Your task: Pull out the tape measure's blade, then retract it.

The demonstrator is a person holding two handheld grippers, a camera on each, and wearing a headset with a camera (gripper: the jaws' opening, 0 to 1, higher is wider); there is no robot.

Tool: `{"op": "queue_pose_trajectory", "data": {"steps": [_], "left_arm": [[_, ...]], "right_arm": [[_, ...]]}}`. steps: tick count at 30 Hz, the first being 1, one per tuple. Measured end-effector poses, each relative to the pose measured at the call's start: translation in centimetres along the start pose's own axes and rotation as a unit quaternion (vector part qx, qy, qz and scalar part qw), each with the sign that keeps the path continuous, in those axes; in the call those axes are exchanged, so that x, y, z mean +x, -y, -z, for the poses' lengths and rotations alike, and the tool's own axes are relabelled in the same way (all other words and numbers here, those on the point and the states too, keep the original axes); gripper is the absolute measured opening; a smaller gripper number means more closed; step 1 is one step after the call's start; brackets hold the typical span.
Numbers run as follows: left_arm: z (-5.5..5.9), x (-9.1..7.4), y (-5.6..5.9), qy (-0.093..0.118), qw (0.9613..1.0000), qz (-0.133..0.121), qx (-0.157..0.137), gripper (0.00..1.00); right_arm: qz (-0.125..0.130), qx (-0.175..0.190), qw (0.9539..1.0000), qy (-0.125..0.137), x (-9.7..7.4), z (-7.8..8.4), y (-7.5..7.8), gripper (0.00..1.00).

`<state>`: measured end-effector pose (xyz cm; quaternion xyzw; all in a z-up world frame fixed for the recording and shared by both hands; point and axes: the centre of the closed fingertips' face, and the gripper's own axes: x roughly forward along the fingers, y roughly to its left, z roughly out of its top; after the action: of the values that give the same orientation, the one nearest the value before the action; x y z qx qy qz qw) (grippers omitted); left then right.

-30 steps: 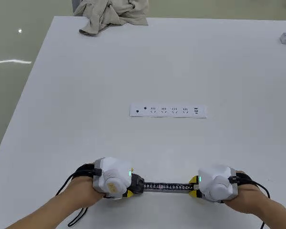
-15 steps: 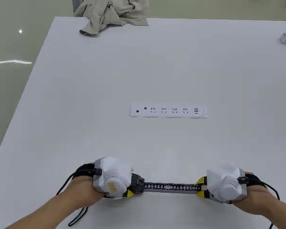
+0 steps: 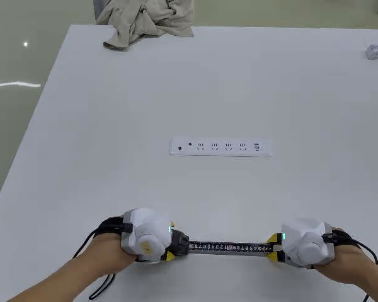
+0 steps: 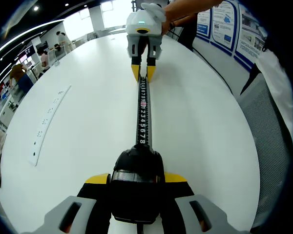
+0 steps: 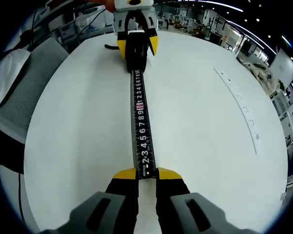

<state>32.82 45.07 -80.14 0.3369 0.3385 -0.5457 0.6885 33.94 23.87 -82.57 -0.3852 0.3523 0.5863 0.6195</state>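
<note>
The left gripper (image 3: 172,245) is clamping its jaws on the tape measure's black case (image 4: 137,183) near the table's (image 3: 239,82) front edge while the right gripper (image 5: 146,174) is pinching shut on the tip of the blade (image 5: 140,122), so a loosening pinch is risking the stretched blade snapping back.

The table (image 3: 239,82) is smooth matt white, the tape measure case (image 4: 137,180) glossy black plastic, its blade (image 5: 140,122) dull-sheened, and the far-left cloth (image 3: 145,19) soft, crumpled fabric.

White table (image 3: 113,126) bears power strip (image 3: 220,147) (central) and crumpled cloth (image 3: 145,22).
</note>
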Motion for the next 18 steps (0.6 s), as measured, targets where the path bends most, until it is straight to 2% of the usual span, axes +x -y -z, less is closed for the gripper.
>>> {"op": "queue_pose_trajectory", "data": {"steps": [18], "left_arm": [[0.0, 0.0, 0.0, -0.002, 1.0, -0.001, 0.002, 0.36]], "right_arm": [[0.011, 0.015, 0.9998, -0.009, -1.4, 2.6, 0.4, 0.11]]}}
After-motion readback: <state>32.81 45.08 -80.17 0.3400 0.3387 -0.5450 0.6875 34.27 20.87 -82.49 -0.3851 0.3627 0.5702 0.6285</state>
